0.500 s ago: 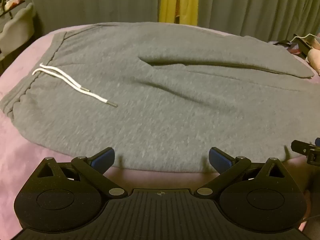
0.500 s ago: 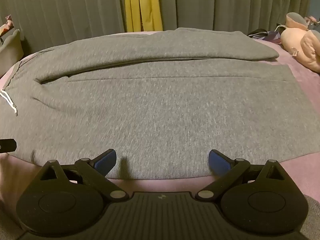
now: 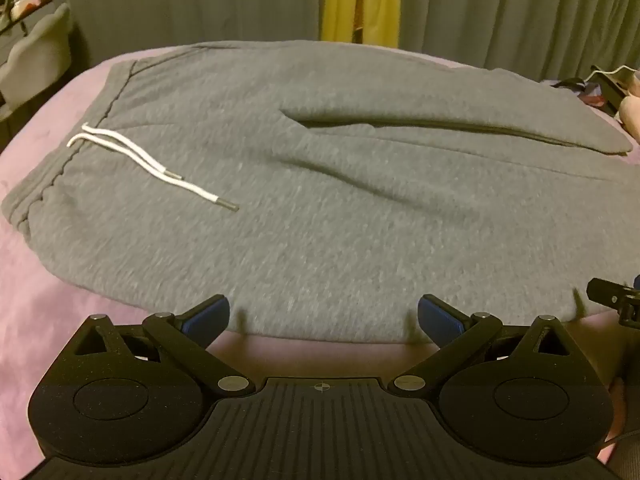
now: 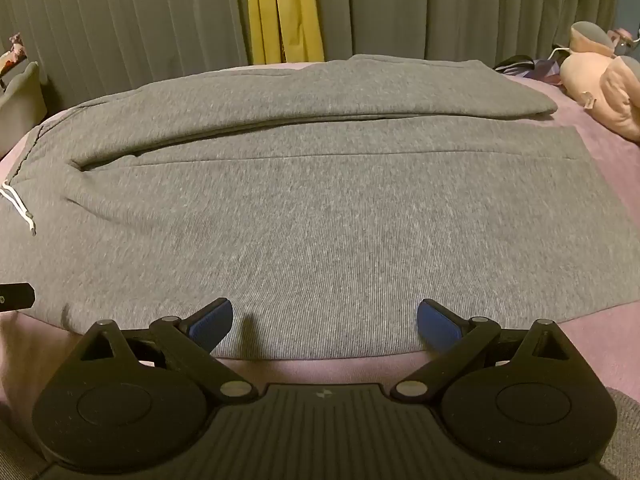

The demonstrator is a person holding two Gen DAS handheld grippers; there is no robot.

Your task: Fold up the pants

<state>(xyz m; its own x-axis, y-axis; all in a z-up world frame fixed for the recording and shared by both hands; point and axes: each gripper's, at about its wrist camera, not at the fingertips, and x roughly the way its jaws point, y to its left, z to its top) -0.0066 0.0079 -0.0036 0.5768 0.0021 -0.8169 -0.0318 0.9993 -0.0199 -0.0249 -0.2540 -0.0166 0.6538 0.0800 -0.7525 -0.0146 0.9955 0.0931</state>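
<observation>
Lying flat, pants (image 3: 320, 208), pink bed (image 3: 24, 280), curtains (image 4: 120, 32)

Dim, warm indoor light. Soft shadows under fold of pants (image 3: 360, 208) and beside blue fingertips (image 4: 212, 322). Grainy, slightly blurred throughout. Strong fisheye bending at edges; dark vignette in far corners.

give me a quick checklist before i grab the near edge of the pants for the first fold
1. Left gripper jaws open: ok.
2. Right gripper jaws open: ok.
3. Both at the near edge of the pants, nothing gripped yet: ok.
4. Pants flat: not ok, a crease runs below the crotch.
5. Drawstring tucked away: not ok, lying loose on top.
6. Far leg lined up with near leg: cannot tell.
</observation>
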